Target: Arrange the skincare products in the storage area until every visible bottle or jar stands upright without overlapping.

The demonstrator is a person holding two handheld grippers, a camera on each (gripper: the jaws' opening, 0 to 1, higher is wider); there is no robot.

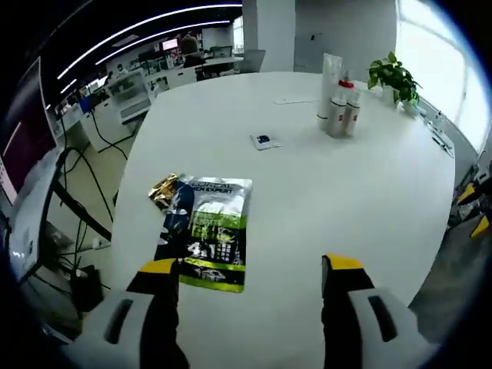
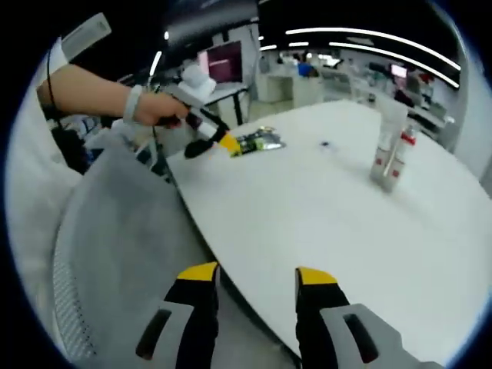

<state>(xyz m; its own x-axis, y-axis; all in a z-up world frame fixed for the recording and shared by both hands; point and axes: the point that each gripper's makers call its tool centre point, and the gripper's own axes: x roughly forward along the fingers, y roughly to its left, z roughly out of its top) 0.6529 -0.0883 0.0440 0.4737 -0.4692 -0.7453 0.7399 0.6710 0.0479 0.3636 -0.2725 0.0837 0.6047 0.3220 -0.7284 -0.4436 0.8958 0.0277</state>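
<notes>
Here, left tool [image 1: 250, 270] and right tool [image 2: 251, 278] both spread, empty. Sachets [image 1: 204, 231] lie flat near the counter [image 1: 323, 200] edge; bottles [image 1: 338, 104] stand far across. The left should approach low, pinching one sachet edge squarely.

Light: bright, even; daylight from window [image 1: 450, 58], plus ceiling strip lights [image 2: 369, 38].
Glare: window blown out white; table [image 1: 323, 200] top pale, washed.
Shadows: soft, faint beside bottles [image 1: 338, 104].
Distortion: strong fisheye bending at edges in 2 views.
Focus: background office soft; slight blur throughout.
</notes>
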